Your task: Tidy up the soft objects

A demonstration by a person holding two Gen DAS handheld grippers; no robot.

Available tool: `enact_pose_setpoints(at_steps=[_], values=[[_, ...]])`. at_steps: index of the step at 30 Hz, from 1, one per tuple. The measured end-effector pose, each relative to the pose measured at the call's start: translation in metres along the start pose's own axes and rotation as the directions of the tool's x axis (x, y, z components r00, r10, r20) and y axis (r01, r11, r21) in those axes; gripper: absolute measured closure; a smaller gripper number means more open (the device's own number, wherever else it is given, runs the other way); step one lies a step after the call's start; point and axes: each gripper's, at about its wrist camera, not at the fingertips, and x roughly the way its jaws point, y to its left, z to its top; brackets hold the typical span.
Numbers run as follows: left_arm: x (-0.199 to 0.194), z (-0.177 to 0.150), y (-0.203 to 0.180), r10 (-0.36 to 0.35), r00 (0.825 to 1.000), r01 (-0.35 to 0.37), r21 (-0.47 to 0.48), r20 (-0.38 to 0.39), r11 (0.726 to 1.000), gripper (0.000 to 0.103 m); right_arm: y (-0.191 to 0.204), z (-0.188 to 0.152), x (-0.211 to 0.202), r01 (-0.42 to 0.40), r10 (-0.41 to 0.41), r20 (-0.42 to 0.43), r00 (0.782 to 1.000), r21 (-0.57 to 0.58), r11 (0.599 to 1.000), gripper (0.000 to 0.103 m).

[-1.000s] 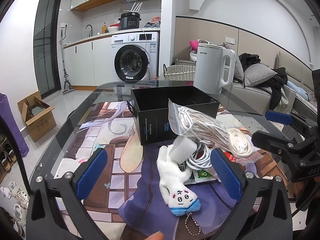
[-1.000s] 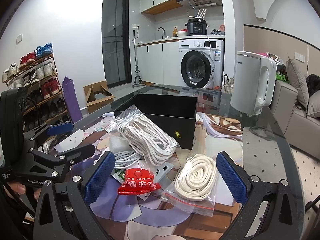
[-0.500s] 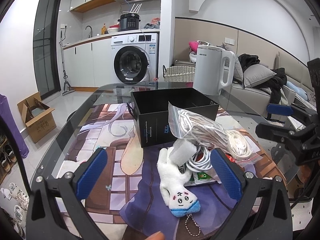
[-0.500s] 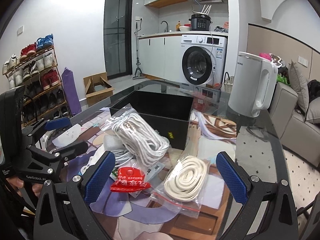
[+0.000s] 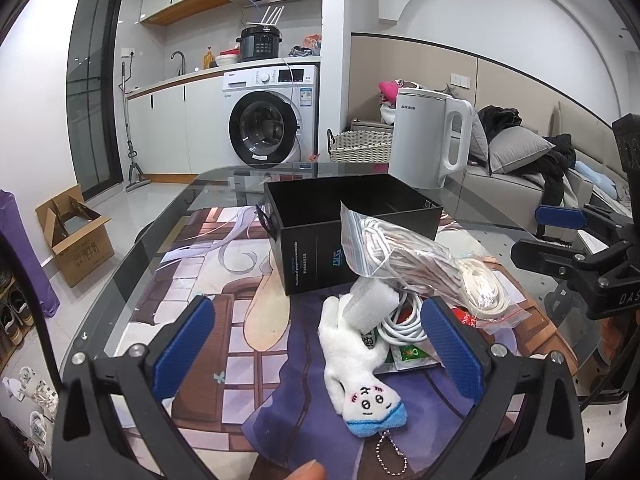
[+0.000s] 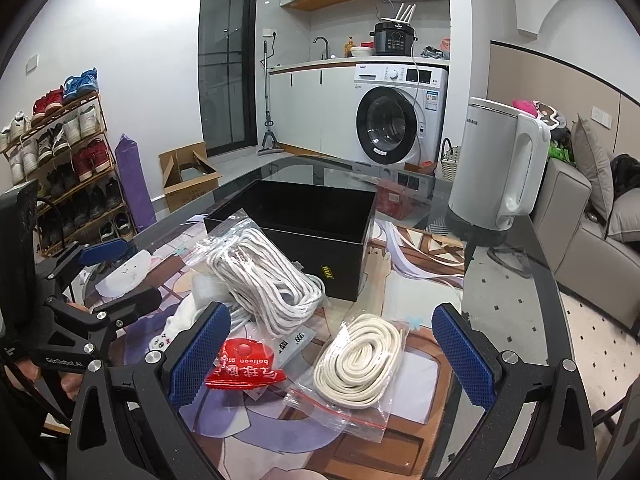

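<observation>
Both views have shifted slightly nearer the black box (image 5: 352, 236); left gripper (image 5: 320, 344) and right gripper (image 6: 326, 350) hover wide open, empty, above plush (image 5: 356, 364) and rope bag (image 6: 358, 364).

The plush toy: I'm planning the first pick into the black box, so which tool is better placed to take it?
Left. The plush toy lies between the open left tool's pads. The right tool is open over the bagged cream cord.
</observation>
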Motion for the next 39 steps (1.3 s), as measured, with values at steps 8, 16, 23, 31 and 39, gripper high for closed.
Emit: enact_pose_setpoints(at_steps=[8,16,23,31,39], values=[[0.002,-0.001,-0.001,0.011,1.0,-0.011,0.019,0.0,1.0,0.0,-0.002,-0.004,0.003,0.012,-0.012,-0.005,1.0,-0.003,1.0,0.001],[0.008,-0.006,-0.003,-0.005,0.999,0.007,0.047,-0.038,0.999,0.0,-0.012,-0.009,0.011,0.015,-0.014,-0.038,0.999,0.035,0.999,0.001],[0.02,-0.013,0.0,-0.034,0.993,0.038,0.037,-0.111,0.999,0.0,-0.021,-0.017,0.029,0.053,-0.044,-0.116,0.992,0.075,0.996,0.001],[0.03,-0.022,-0.001,-0.033,0.986,0.042,0.052,-0.164,0.998,0.0,-0.032,-0.026,0.046,0.085,-0.061,-0.193,0.979,0.119,0.989,0.001],[0.035,-0.026,0.0,-0.023,0.982,0.034,0.054,-0.187,0.998,0.0,-0.039,-0.03,0.063,0.114,-0.075,-0.249,0.966,0.148,0.982,0.001]])
